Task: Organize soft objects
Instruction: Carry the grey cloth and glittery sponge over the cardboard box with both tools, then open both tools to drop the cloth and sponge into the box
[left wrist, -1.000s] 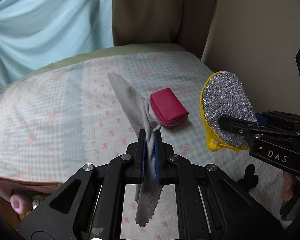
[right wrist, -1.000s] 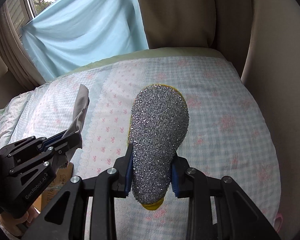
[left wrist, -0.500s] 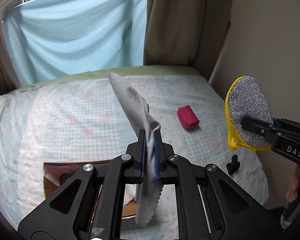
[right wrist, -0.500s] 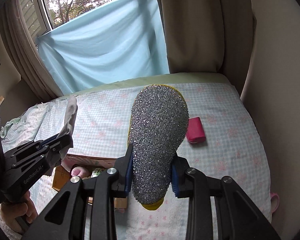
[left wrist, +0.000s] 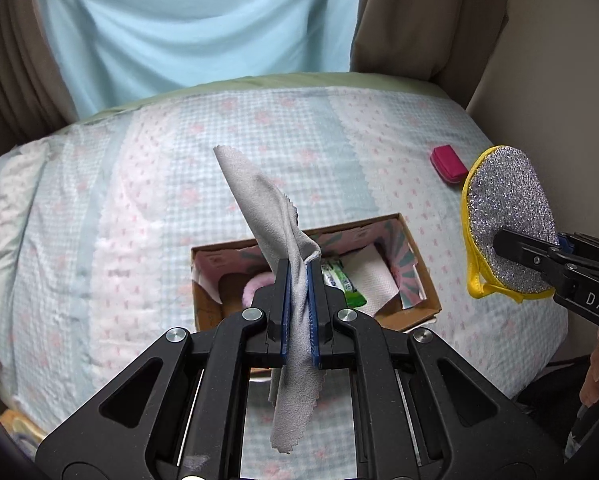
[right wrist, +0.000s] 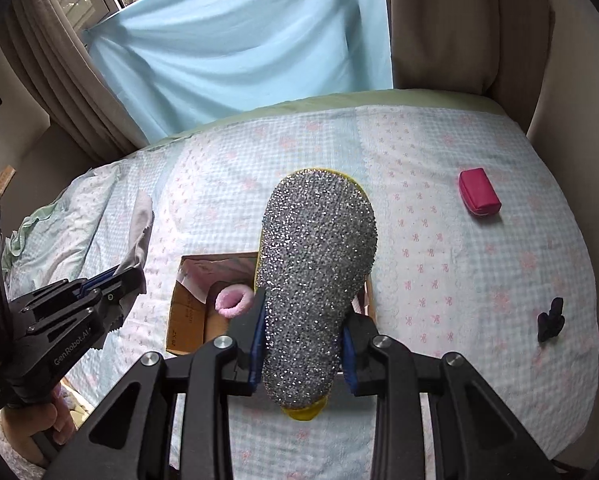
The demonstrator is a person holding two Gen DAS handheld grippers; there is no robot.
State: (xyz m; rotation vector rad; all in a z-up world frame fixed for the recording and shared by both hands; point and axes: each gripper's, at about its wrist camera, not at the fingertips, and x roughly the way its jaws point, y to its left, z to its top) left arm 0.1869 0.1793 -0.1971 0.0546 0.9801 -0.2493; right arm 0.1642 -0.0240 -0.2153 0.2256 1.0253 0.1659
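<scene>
Cloth (left wrist: 277,216) pinched in left tongs (left wrist: 298,312), directly above open box (left wrist: 419,276); sponge (right wrist: 315,272) clamped in right tongs (right wrist: 302,344), beside and above it. Lower before releasing, one at a time, clear of box walls. Pouch (right wrist: 480,191) beyond, on bed (left wrist: 119,200).

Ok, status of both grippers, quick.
Left gripper: shut on the grey cloth.
Right gripper: shut on the silver scrubber.
</scene>
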